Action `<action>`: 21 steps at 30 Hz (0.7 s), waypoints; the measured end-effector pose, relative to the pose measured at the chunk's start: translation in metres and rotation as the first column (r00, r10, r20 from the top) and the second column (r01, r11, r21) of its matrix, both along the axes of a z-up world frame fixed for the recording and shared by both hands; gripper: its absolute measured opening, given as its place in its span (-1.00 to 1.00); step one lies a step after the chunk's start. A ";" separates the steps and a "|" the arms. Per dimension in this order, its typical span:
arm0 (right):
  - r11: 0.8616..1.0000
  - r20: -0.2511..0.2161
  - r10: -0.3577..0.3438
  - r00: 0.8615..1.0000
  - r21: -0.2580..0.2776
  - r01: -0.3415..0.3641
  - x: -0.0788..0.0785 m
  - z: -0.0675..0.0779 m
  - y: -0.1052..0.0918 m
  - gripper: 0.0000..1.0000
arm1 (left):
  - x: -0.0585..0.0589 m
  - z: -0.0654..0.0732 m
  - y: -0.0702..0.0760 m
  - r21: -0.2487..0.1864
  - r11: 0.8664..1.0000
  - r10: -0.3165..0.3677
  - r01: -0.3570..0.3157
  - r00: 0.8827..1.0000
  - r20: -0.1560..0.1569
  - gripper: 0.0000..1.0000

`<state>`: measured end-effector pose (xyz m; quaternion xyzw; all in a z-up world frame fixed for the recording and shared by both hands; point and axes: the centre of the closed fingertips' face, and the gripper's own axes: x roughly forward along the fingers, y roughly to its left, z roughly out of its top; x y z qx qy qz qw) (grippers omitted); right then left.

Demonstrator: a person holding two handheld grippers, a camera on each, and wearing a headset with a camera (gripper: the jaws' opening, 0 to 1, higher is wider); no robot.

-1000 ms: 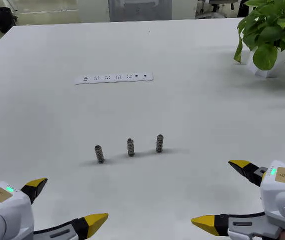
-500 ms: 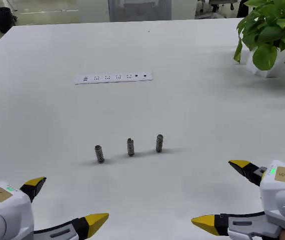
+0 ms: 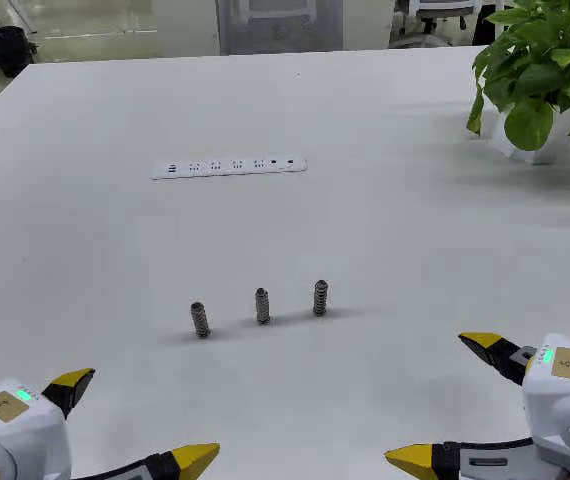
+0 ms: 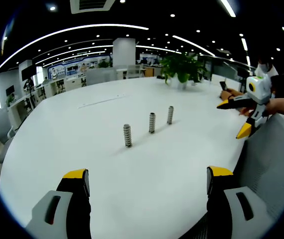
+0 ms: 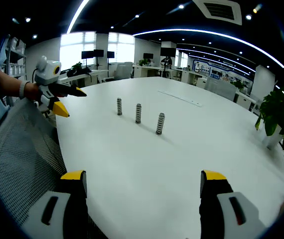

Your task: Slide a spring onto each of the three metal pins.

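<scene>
Now left claw (image 3: 143, 418) and right claw (image 3: 437, 399) are gaping empty at bottom; a careless sweep risks toppling the centre springs (image 3: 262, 305).

No words can be read: the small tan paper sticker (image 3: 565, 362) on the white right gripper (image 3: 443, 400) and the other tan sticker (image 3: 3, 404) on the white left gripper (image 3: 137, 418) are too blurry.

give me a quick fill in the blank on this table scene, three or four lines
1. The springs standing in a row number ____.
2. The jaws of the left gripper and the right gripper are both ____.
3. The power strip is coloured ____.
4. The plant has leaves coloured ____.
Missing words: three; open; white; green.
</scene>
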<state>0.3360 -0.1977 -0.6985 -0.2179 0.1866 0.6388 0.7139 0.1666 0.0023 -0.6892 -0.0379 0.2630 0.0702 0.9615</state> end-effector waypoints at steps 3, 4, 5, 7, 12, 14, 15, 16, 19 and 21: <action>1.000 -0.001 -0.003 1.000 0.002 0.003 0.000 0.000 0.000 0.91 | 0.000 -0.001 -0.001 0.000 1.000 -0.002 0.002 1.000 -0.004 0.99; 1.000 -0.002 -0.004 1.000 0.002 0.004 0.001 0.000 0.000 0.91 | 0.000 -0.001 0.000 0.000 1.000 -0.002 0.002 1.000 -0.003 0.99; 1.000 -0.001 -0.004 1.000 0.002 0.004 0.000 0.000 0.000 0.91 | 0.000 0.000 0.000 0.000 1.000 -0.001 0.001 1.000 -0.002 0.99; 1.000 -0.002 -0.004 1.000 0.001 0.004 0.000 0.000 0.000 0.91 | -0.001 -0.001 -0.001 -0.002 1.000 -0.003 0.003 1.000 -0.005 0.99; 1.000 -0.003 -0.006 1.000 0.001 0.006 0.001 -0.001 0.000 0.91 | -0.001 -0.002 0.000 -0.002 1.000 -0.003 0.003 1.000 -0.005 0.99; 1.000 -0.005 -0.005 1.000 0.000 0.005 0.000 0.000 0.000 0.91 | -0.001 -0.001 0.000 -0.004 1.000 -0.003 0.003 1.000 -0.003 0.99; 1.000 -0.004 -0.005 1.000 0.000 0.005 0.000 -0.001 0.000 0.91 | -0.001 -0.001 0.000 -0.004 1.000 -0.003 0.003 1.000 -0.003 0.99; 1.000 -0.003 -0.005 1.000 0.000 0.005 0.000 -0.001 0.000 0.91 | -0.001 -0.001 -0.001 -0.004 1.000 -0.004 0.004 1.000 -0.003 0.99; 1.000 -0.005 -0.008 1.000 0.002 0.008 0.001 0.000 -0.001 0.91 | -0.001 -0.002 -0.001 -0.003 1.000 -0.006 0.006 1.000 -0.006 0.99; 1.000 -0.003 -0.007 1.000 0.003 0.007 0.001 0.000 -0.001 0.91 | -0.001 -0.002 -0.001 -0.005 1.000 -0.005 0.005 1.000 -0.005 0.99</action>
